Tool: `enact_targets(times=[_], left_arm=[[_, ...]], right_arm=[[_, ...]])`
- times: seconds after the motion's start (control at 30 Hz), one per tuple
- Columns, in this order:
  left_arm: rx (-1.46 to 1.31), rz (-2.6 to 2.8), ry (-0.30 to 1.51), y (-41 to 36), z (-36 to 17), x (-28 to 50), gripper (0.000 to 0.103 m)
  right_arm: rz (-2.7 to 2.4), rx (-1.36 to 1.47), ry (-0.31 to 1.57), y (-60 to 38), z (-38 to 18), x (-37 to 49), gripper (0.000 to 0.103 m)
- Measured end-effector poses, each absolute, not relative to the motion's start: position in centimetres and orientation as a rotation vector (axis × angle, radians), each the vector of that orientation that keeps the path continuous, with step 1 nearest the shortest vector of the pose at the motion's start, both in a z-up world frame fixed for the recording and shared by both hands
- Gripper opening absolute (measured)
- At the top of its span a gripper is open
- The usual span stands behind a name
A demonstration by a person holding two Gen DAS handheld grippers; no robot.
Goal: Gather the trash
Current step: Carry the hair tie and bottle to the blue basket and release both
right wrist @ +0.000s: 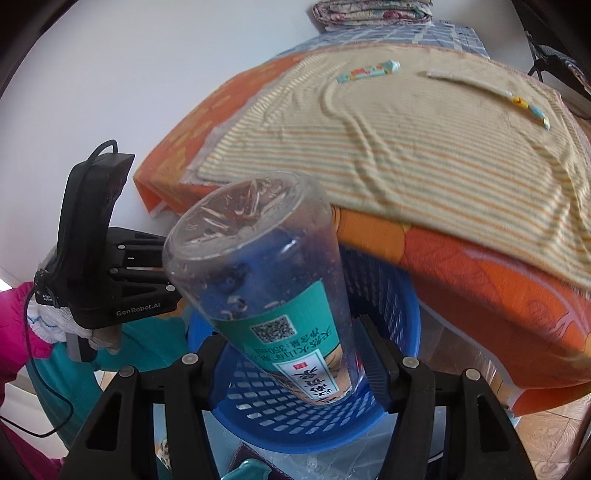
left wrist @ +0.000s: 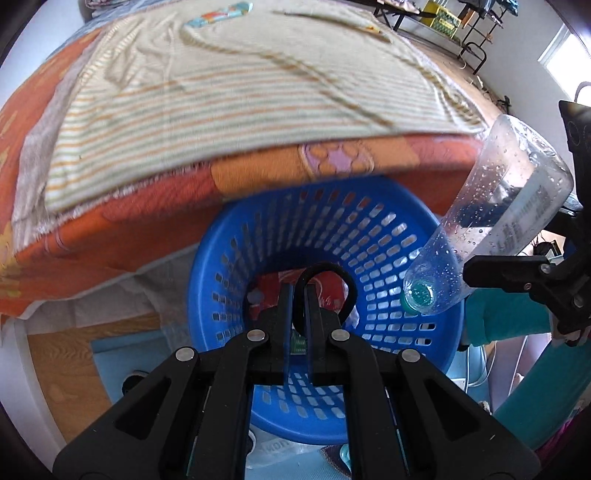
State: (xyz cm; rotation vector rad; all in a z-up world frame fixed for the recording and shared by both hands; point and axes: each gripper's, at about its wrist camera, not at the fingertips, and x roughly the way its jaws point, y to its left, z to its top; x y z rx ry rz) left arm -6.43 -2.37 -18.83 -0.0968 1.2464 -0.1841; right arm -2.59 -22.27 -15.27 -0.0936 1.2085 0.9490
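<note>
A blue perforated basket [left wrist: 369,236] stands on the floor against the bed; it also shows in the right wrist view [right wrist: 391,295]. My right gripper [right wrist: 295,350] is shut on a clear plastic bottle [right wrist: 266,273] with a teal label, held cap down above the basket. The bottle [left wrist: 491,221] also shows at the right of the left wrist view. My left gripper [left wrist: 298,295] is shut on a black elastic loop [left wrist: 328,277] over the basket's mouth. Red wrappers [left wrist: 273,291] lie at the basket's bottom. Two wrappers [right wrist: 369,70] [right wrist: 528,107] lie on the bed.
The bed has an orange quilt [right wrist: 480,273] and a striped blanket [right wrist: 424,147] on top. A folded quilt [right wrist: 373,11] lies at its far end. A white wall [right wrist: 129,92] is to the left. A black rack [left wrist: 443,18] stands across the room.
</note>
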Motion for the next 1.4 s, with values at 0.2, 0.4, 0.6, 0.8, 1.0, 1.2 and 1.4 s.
enact_targets(times=[0.2, 0.4, 0.6, 0.8, 1.0, 1.2, 1.4], left_arm=[[-0.086, -0.179, 1.275, -2.2, -20.1, -6.6, 0.003], [-0.069, -0.163, 1.301, -2.1, -20.8, -6.3, 0.018], [-0.074, -0.147, 1.288, -1.8, -20.8, -6.3, 0.048], [-0.076, -0.142, 1.291, -1.9, -20.9, -6.3, 0.063], [-0.086, -0.146, 1.299, -1.8, -20.9, -6.1, 0.063], [-0.086, -0.159, 1.272, -1.7, -19.6, -5.6, 0.063], [-0.055, -0.169, 1.207, -1.5, -17.1, -4.3, 0.063]], right_arm=[[0.944, -0.133, 1.267, -21.4, -17.2, -2.7, 0.064], [0.929, -0.156, 1.312, -21.1, -18.4, -2.8, 0.071], [0.912, -0.162, 1.294, -21.2, -18.2, -2.7, 0.077], [0.896, -0.19, 1.281, -20.8, -18.1, -2.6, 0.082], [0.89, -0.208, 1.248, -20.8, -17.4, -2.6, 0.087], [0.888, -0.19, 1.21, -21.0, -16.2, -2.1, 0.087], [0.882, -0.191, 1.127, -21.3, -13.8, -1.1, 0.087]])
